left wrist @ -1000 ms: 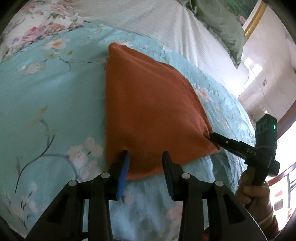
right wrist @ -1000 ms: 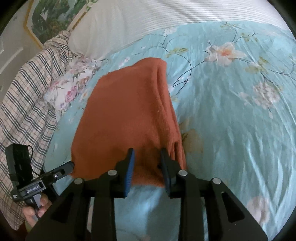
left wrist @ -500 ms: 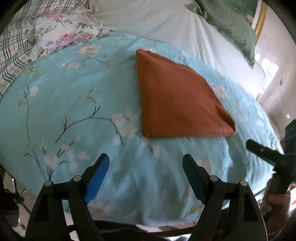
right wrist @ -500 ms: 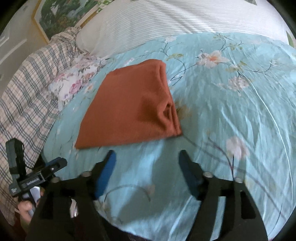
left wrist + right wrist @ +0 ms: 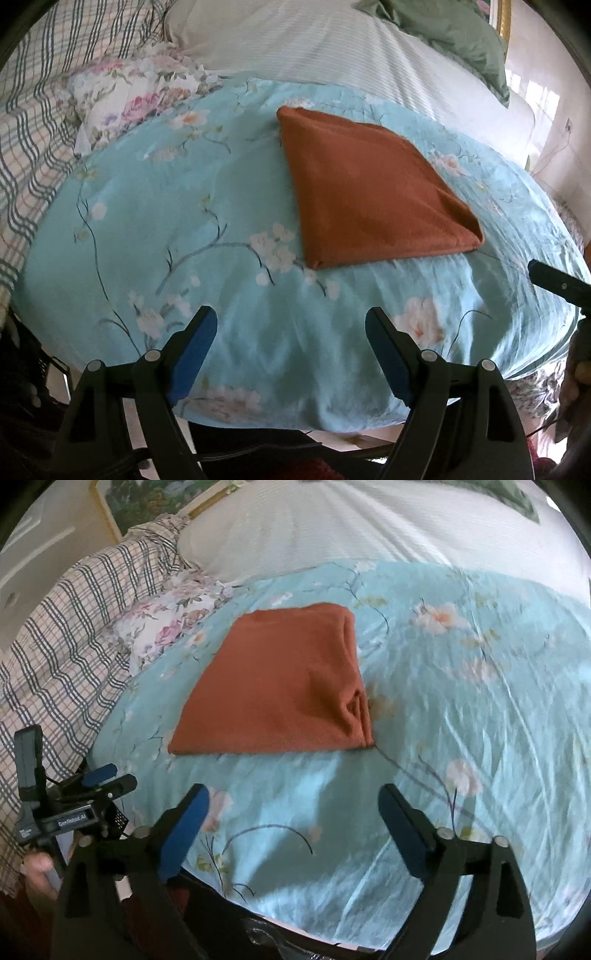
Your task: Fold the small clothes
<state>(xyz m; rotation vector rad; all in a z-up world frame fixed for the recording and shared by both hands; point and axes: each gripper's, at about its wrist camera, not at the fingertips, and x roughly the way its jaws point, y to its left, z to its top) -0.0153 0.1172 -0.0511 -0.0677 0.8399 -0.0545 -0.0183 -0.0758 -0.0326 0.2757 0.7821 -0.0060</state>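
- my left gripper [image 5: 291,332]: jaws wide apart, blue pads bare, nothing between them, only quilt below.
- my right gripper [image 5: 295,808]: jaws apart and opening wider this moment, nothing between them either.
- orange garment [image 5: 365,199] lies folded flat on the light blue floral quilt [image 5: 155,206], ahead of both grippers and clear of them, touched by neither.
- left view shows the garment as a smooth wedge, with one corner pointing toward the right gripper's tip [image 5: 554,282] at the frame's right edge.
- right view only: bunched, layered folds along the garment's right edge [image 5: 354,701]; the left view doesn't show these.
- right view also shows my left gripper from the side at lower left [image 5: 107,779], with my hand [image 5: 37,867] on its handle.
- left view only: green pillow [image 5: 454,33] at top right, a bright wall behind it.
- right view only: framed picture [image 5: 155,498] at top left.
- both views: plaid blanket [image 5: 55,657], pink floral cloth [image 5: 129,99] just beside the quilt, white striped bedding [image 5: 314,40] further back.
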